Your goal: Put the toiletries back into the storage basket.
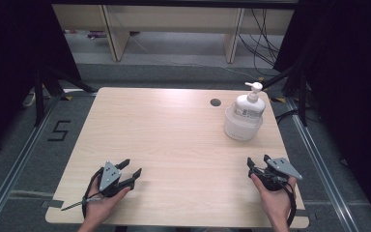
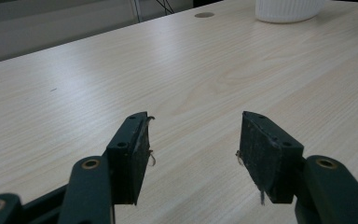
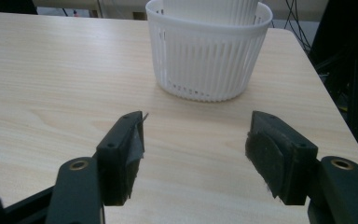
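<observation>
While both pairs of jaws stand open and empty, pump bottle (image 1: 248, 105) in white basket (image 3: 209, 59) sits ahead of right gripper (image 3: 196, 149); left gripper (image 2: 193, 151) over bare surface (image 1: 174, 140).

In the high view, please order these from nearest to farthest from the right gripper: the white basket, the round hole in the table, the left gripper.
From the right gripper:
1. White basket, just beyond it near the right edge, holding a pump bottle.
2. Round hole, farther back, left of the basket.
3. Left gripper, across the table at the near left.
</observation>
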`<state>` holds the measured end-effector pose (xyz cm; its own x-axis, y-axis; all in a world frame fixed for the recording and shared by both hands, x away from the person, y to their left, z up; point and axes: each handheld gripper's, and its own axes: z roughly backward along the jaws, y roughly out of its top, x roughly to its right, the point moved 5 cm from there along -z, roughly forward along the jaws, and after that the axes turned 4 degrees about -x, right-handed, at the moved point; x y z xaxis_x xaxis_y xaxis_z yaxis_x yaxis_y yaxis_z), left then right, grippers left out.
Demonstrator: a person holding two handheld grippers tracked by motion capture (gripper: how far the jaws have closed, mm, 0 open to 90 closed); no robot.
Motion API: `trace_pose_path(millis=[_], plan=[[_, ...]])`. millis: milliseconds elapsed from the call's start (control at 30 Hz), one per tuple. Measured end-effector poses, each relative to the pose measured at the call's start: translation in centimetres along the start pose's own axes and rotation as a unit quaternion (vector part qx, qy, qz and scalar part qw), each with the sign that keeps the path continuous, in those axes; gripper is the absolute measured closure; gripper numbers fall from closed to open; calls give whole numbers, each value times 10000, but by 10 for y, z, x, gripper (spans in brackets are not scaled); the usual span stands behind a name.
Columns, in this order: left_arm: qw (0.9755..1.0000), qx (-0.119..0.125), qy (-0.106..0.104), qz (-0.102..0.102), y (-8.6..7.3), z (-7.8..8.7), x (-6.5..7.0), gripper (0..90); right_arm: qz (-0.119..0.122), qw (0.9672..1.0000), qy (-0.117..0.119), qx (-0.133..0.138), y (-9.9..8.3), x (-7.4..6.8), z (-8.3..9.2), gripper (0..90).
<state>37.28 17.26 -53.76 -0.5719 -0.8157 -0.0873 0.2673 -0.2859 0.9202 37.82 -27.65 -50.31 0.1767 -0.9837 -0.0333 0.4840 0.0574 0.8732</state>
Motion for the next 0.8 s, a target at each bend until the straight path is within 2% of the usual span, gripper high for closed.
trace_pose_path(millis=[33, 67, 100, 133, 167, 200, 233, 267, 300, 333, 367, 400, 500, 567, 600, 633, 667, 700, 767, 800], plan=[[10000, 0, 1, 2, 0, 0, 0, 425, 0, 10000, 0, 0, 0, 0, 0, 368], [10000, -2, 3, 6, 0, 0, 0, 426, 30, 9999, 112, -5, -2, 1, 0, 368], [10000, -1, 2, 11, 0, 0, 0, 426, -22, 10000, -19, -42, -5, 1, 1, 368], [10000, -4, 2, 8, 0, 0, 0, 426, 48, 10000, 64, 46, -6, 3, 0, 368], [10000, 1, 3, 10, 0, 0, 0, 426, 50, 10000, 28, 10, -9, 4, 0, 368], [10000, -3, 4, 9, 0, 0, 0, 426, -77, 9999, 42, 63, -13, 3, 0, 368], [10000, -2, 5, 12, 0, 0, 0, 426, -77, 9999, 42, 63, -13, 3, 0, 368], [10000, -2, 4, 12, 0, 0, 0, 426, 66, 10000, -21, 27, -16, 6, 0, 368], [10000, -3, 3, 11, 0, 0, 0, 426, 66, 10000, -21, 27, -16, 6, 0, 368], [10000, -2, 9, 13, 0, 0, 0, 425, 21, 10000, -1, 43, -17, 6, 0, 368], [10000, -2, 3, 11, 0, 0, 0, 426, -174, 9998, 87, 11, -19, 3, 2, 368], [10000, 26, -10, 16, 0, 0, 0, 426, -9, 10000, 32, 27, -20, 6, 1, 368], [10000, 21, -19, 13, 0, 0, 0, 425, 39, 9999, 15, 120, -23, 7, -1, 368], [10000, 2, -5, 18, 0, 0, 0, 425, -16, 9999, 9, 152, -25, 7, 1, 368], [10000, 5, -6, 22, 0, 0, 0, 425, 37, 9999, 66, 154, -25, 7, 0, 368], [10000, 8, -11, 18, 0, 0, 0, 425, -63, 9997, 167, 168, -25, 6, 1, 368], [10000, 9, -15, 20, 0, 0, 0, 425, -228, 9996, 109, 157, -26, 4, 2, 368], [10000, 16, -21, 16, 0, 0, 0, 424, 29, 9999, 36, 157, -26, 7, 2, 368], [9999, 91, -61, 3, 1, 0, -1, 423, 33, 9999, 0, 147, -28, 7, 2, 367], [9999, 94, -62, 19, 1, 0, 0, 423, -14, 9997, 47, 251, -29, 4, -1, 366]])
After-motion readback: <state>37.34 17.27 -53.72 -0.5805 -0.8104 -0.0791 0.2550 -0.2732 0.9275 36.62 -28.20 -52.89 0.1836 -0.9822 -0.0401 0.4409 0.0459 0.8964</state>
